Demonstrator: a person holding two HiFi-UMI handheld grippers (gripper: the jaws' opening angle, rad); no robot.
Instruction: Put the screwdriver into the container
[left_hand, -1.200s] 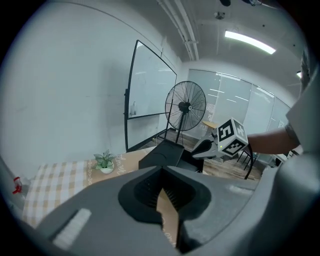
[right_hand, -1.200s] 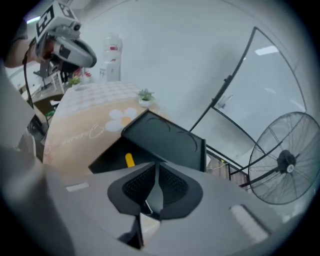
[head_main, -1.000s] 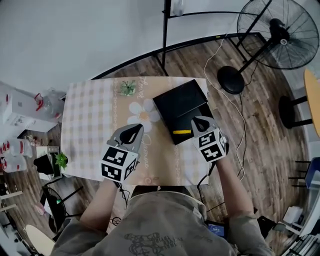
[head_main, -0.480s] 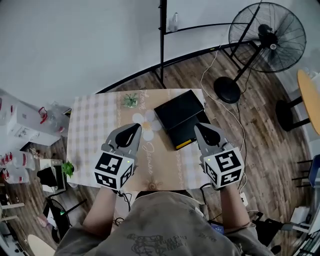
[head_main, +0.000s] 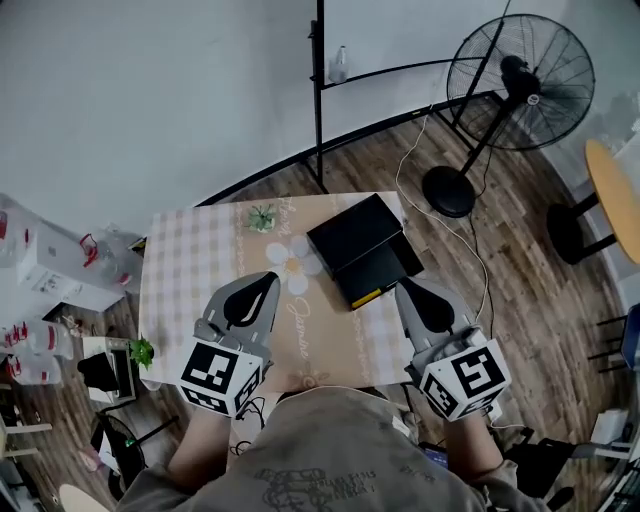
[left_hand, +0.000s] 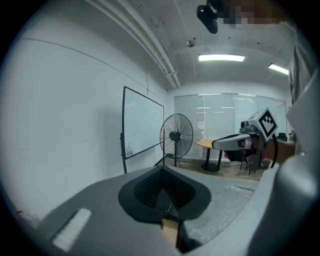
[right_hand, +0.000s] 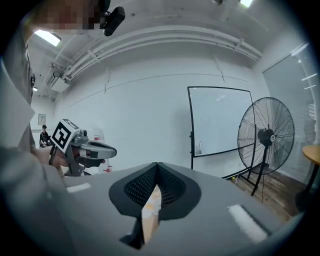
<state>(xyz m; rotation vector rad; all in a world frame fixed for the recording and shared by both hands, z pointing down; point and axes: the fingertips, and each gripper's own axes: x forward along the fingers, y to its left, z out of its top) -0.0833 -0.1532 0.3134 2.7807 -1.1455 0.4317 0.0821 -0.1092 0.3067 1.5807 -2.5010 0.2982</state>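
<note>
A black container (head_main: 358, 236) stands on the table's far right part. The screwdriver's yellow handle (head_main: 367, 297) shows along the container's near edge, seemingly inside it. My left gripper (head_main: 267, 279) is held above the table's near middle, left of the container, shut and holding nothing. My right gripper (head_main: 404, 290) hangs off the container's near right corner, apart from it, also shut and holding nothing. In the left gripper view the jaws (left_hand: 162, 171) meet at their tips, and the same holds in the right gripper view (right_hand: 156, 165). Neither of these two views shows the table.
The table (head_main: 185, 260) has a checked cloth with a flower print. A small green plant (head_main: 262, 217) stands at its far edge. A standing fan (head_main: 520, 75) and a cable (head_main: 462, 235) are to the right. A whiteboard stand's pole (head_main: 318, 95) rises behind. Bottles and boxes (head_main: 45, 275) are on the left.
Both grippers have drawn back toward me and away from the container. The right gripper left the container's near edge, where the yellow handle stays.
</note>
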